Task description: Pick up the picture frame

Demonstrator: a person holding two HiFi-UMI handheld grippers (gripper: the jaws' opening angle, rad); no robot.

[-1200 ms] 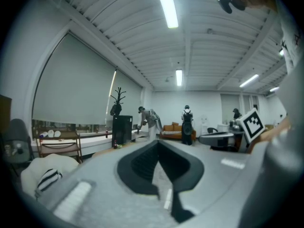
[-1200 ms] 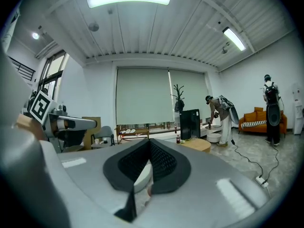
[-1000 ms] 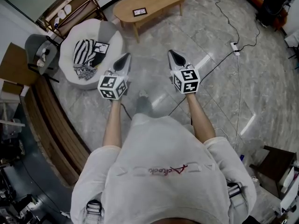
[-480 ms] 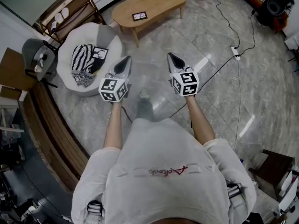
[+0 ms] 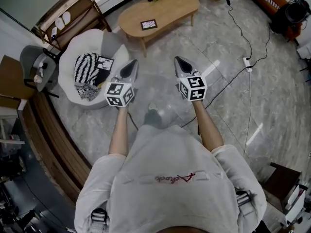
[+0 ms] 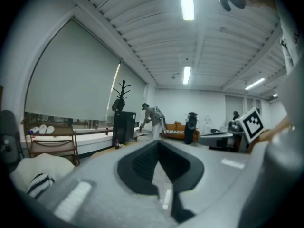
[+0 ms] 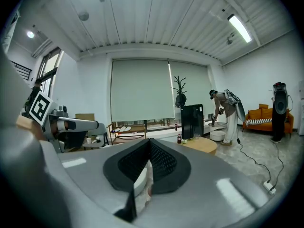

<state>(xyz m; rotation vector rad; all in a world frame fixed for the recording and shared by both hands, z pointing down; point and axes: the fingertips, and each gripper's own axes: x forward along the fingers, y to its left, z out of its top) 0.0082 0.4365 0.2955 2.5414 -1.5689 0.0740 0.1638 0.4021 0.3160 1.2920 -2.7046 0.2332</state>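
Observation:
The picture frame (image 5: 148, 24) is small and dark-rimmed and lies flat on a light wooden coffee table (image 5: 175, 8) at the top of the head view. My left gripper (image 5: 130, 67) and right gripper (image 5: 178, 62) are held side by side in front of me, over the marble floor and well short of the table. Both point toward it, shut, with nothing between the jaws. The left gripper (image 6: 159, 144) shows its jaws pressed together in its own view, as does the right gripper (image 7: 148, 141). The table's round end (image 7: 202, 145) shows beyond the right jaws.
A round white chair (image 5: 116, 45) with a striped cushion (image 5: 86, 66) stands left of my left gripper. A grey chair (image 5: 34, 57) and a wooden rack (image 5: 73, 13) stand further left. A cable and power strip (image 5: 248, 62) lie on the floor at the right. A person (image 7: 227, 113) stands far back.
Both grippers have moved forward together with my body. The coffee table and the white chair have come closer and sit lower in the head view. The jaws stayed shut.

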